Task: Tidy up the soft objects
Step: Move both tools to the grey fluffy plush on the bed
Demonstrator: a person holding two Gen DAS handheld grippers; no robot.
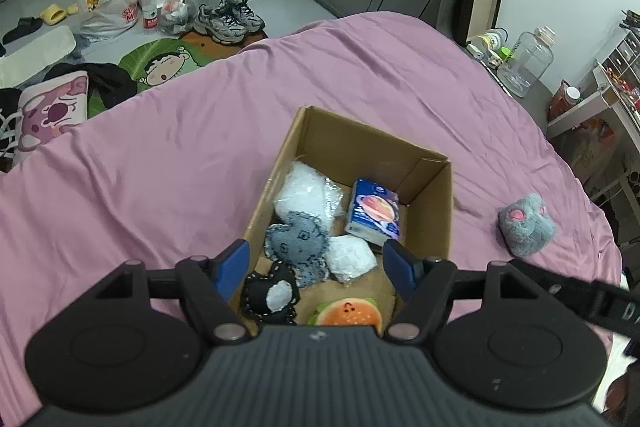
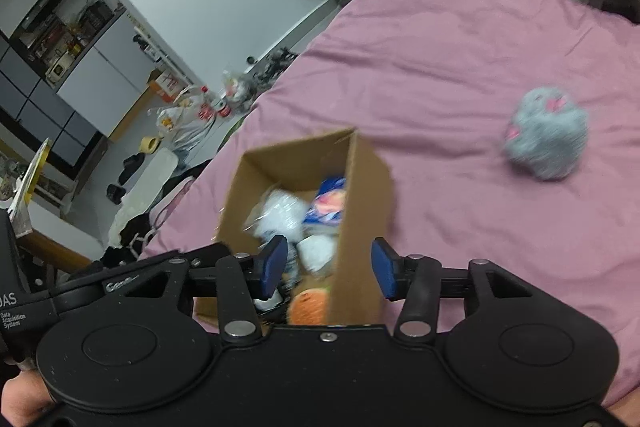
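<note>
Grey plush, shaggy and rounded with pink ear patches, the plush toy [image 1: 526,223] lies alone on the mauve bedsheet [image 1: 160,167], well apart from the cardboard box [image 1: 430,211]. Inside the box we note a denim patch toy [image 1: 298,241], a glossy tissue pack [image 1: 374,213], crinkly white bags and a burger plush [image 1: 348,313]. Both the left gripper [image 1: 316,265] and right gripper [image 2: 329,269] show fingers spread, holding nothing. We judge the right should take the toy by its bulk, squeezing deep into the pile.
</note>
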